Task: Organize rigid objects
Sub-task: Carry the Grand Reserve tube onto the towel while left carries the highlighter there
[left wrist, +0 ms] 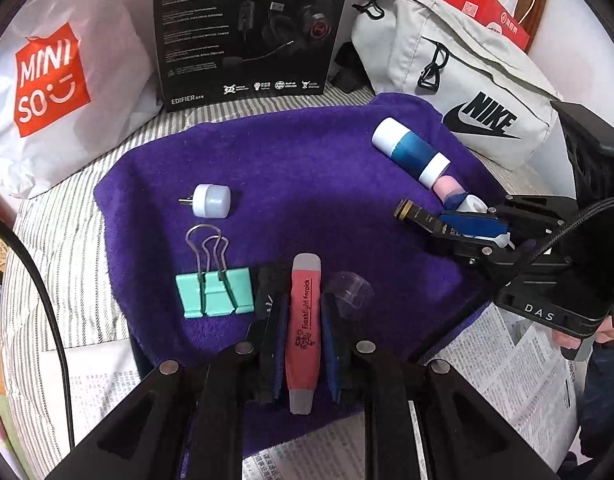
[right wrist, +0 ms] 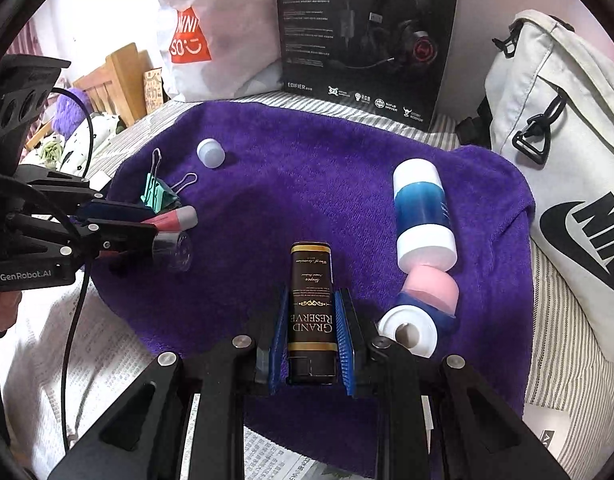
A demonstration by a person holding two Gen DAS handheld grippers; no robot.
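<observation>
Both fingers [left wrist: 303, 312] clamped, earpick [left wrist: 303, 332], brown tube [right wrist: 311, 312]

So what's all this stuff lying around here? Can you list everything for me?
towel: one, purple, spread over the striped bedding
binder clip: one, mint green, near left of towel
small cap-shaped plug: one, white, behind the clip
clear plastic cup: one, see-through, beside the left gripper
bottle: one, blue and white, right side of towel
pink and white pieces: pink cap, white ring, below the bottle
headset box: one, black, standing at the back
shopping bag: one, white with red logo, back left
sports bag: one, pale grey, back right
paper bag: one, red, behind the sports bag
newspaper: sheets under the towel's near edge
left gripper: shut on a red earpick
right gripper: shut on a dark brown tube
</observation>
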